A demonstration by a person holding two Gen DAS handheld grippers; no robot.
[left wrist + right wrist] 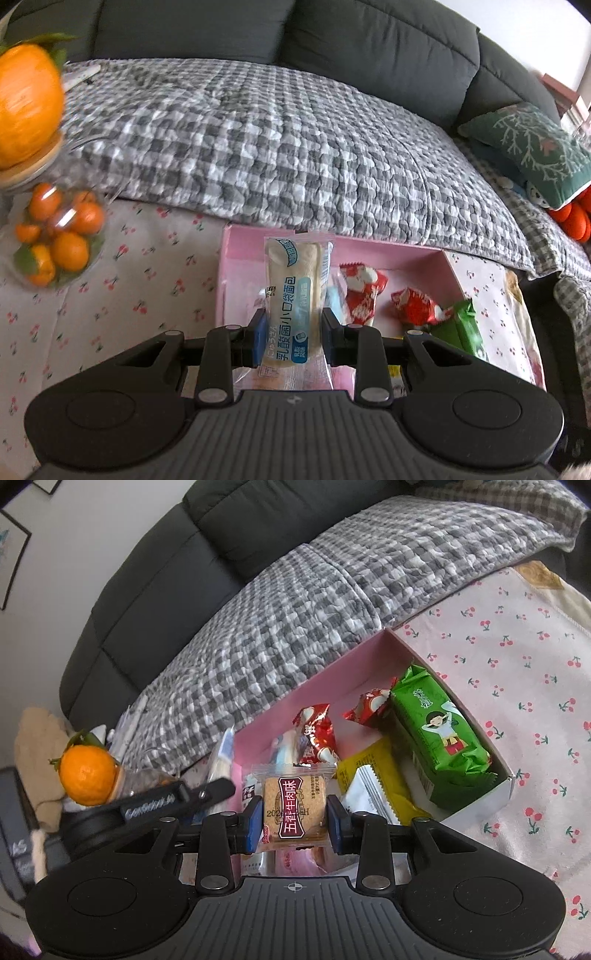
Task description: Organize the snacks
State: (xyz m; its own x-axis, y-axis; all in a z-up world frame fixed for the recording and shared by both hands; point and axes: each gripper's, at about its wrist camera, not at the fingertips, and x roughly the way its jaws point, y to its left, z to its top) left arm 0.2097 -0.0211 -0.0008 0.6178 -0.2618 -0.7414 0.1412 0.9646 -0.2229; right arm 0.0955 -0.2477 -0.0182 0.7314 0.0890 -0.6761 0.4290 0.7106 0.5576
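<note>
Left tongs (291,334) grip a bread pack (293,295) upright, long axis pointing ahead to the pink box (388,246). Right tongs (294,819) clamp a biscuit (294,808), seemingly just short of the box's near edge.

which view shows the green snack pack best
The right wrist view: the green snack pack lies in full view at the end of the pink box, its cartoon figure readable. The left wrist view catches only part of it, behind the left gripper's linkage.
</note>
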